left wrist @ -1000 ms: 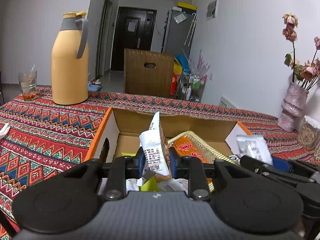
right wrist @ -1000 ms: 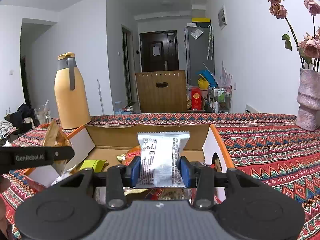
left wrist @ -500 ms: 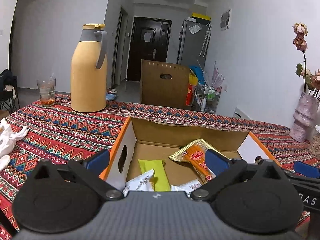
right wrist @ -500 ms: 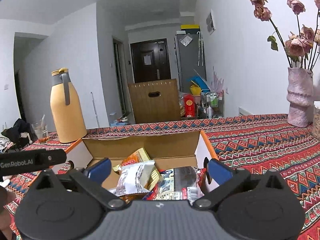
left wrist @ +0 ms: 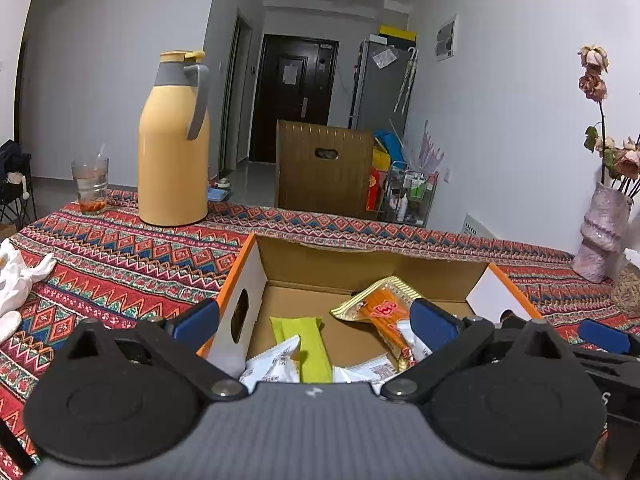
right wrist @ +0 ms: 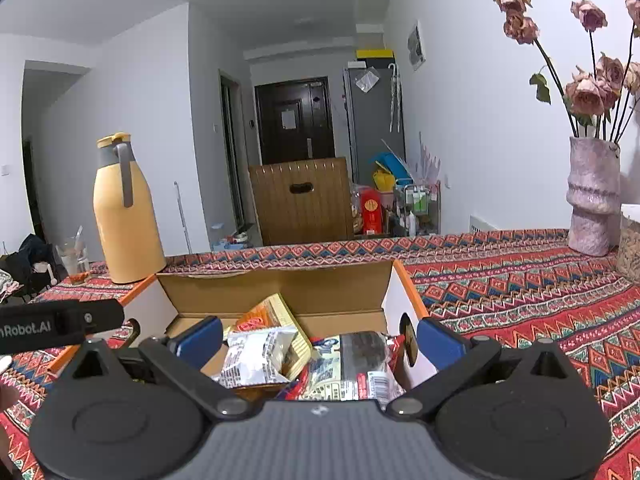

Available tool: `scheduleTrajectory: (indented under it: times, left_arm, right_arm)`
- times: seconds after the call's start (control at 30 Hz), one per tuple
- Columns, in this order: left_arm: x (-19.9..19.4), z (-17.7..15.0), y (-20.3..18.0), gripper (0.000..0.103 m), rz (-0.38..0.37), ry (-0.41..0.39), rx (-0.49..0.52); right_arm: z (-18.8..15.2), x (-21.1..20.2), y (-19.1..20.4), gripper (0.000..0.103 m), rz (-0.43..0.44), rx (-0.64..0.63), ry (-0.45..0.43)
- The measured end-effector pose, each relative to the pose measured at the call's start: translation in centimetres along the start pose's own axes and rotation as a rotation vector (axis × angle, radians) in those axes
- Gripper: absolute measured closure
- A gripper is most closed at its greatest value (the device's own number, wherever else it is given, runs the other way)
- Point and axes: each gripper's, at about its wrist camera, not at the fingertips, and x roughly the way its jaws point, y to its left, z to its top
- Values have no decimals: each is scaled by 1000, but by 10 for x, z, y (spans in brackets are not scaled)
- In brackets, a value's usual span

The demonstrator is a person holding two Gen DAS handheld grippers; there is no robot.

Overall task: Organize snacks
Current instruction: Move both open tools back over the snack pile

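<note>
Both hand-held grippers (left wrist: 316, 320) (right wrist: 320, 338) splayed (tilted boxward (left wrist: 360, 260)).

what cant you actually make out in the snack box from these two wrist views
- Left wrist view: the near end of the cardboard box and the lower parts of the white packets are hidden by the left gripper body.
- Right wrist view: the box floor is covered by snacks and the right gripper body.
- Both views: packet print is too small to read.

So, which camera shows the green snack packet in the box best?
The left wrist view: the green snack packet lies flat on the floor of the cardboard box, mostly uncovered. The right wrist view shows the same box, but no green packet is visible there.
</note>
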Motion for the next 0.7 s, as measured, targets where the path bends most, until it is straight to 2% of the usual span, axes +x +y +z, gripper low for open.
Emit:
scheduleTrajectory:
  times: [0.37, 0.7]
  left_arm:
    - [-31, 14, -1, 0, 19, -28, -13]
    - [-57, -5, 5, 0, 24, 14, 35]
  right_arm:
    - [16, -36, 4, 0, -22, -30, -38]
    - [-2, -65, 0, 0, -21, -25, 17]
